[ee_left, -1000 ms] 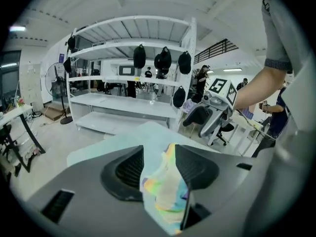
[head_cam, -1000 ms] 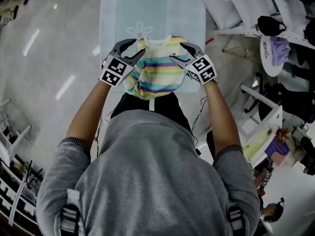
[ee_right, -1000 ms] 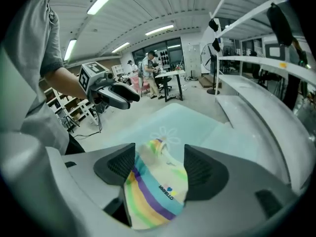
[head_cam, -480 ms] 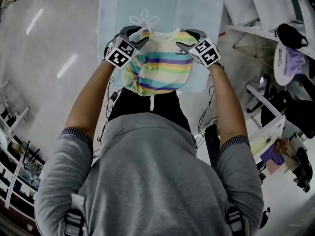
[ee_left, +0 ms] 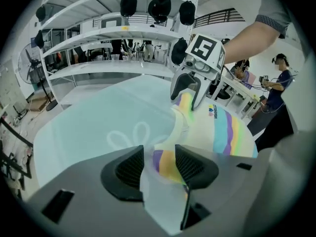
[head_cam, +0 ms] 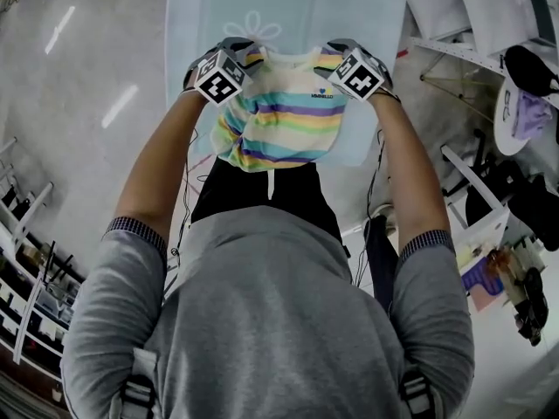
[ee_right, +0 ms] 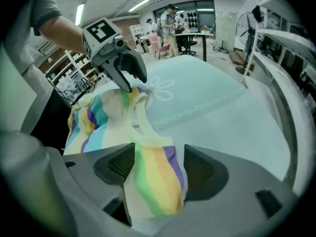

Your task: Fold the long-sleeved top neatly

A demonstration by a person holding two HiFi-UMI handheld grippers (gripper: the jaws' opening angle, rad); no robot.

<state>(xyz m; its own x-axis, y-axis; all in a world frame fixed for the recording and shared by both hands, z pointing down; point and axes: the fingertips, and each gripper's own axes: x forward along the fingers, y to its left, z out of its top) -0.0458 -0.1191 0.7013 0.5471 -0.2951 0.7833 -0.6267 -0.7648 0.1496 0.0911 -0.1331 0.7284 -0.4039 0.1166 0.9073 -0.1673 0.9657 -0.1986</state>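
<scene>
The striped top (head_cam: 284, 116) is clenched at each shoulder by the left gripper (head_cam: 246, 53) and right gripper (head_cam: 329, 52) over the pale counter (head_cam: 358, 7); white shelves (ee_left: 98, 37) are seen beyond.

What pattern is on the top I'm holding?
The top has horizontal pastel stripes: cream, yellow, green, blue, purple. Head view shows it best.

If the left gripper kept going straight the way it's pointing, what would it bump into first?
Probably the pale blue table cover, near its flower outline, though depth is hard to judge. The left gripper itself is shut on the striped top.
</scene>
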